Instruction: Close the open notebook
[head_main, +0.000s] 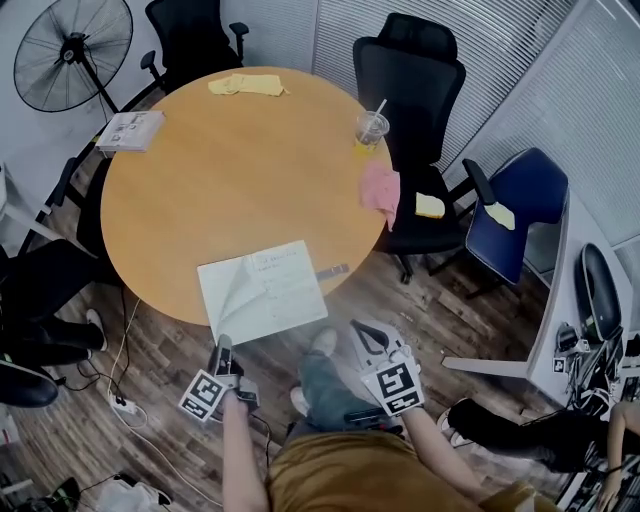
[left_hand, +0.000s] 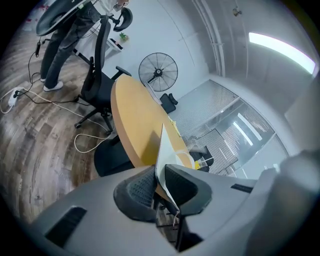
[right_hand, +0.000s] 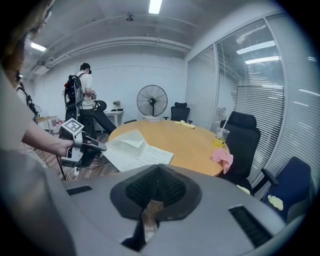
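The open notebook (head_main: 275, 290) lies at the near edge of the round wooden table (head_main: 220, 180). Its left page (head_main: 228, 292) curls upward. My left gripper (head_main: 224, 343) is at that page's near corner. In the left gripper view the thin white page (left_hand: 161, 150) stands on edge between the pads, with the left gripper (left_hand: 159, 175) shut on it. My right gripper (head_main: 362, 330) hovers off the table's near right edge, over the floor. In the right gripper view its pads (right_hand: 150, 187) meet with nothing held, and the notebook (right_hand: 135, 152) and the left gripper (right_hand: 97, 145) lie ahead to the left.
A small dark pen-like object (head_main: 333, 270) lies by the notebook's right edge. On the table are a plastic cup with a straw (head_main: 370, 128), a pink cloth (head_main: 381, 188), a yellow cloth (head_main: 247, 85) and a booklet (head_main: 130, 130). Black chairs (head_main: 410, 60) and a blue chair (head_main: 525, 195) surround it. A fan (head_main: 72, 50) stands at the far left.
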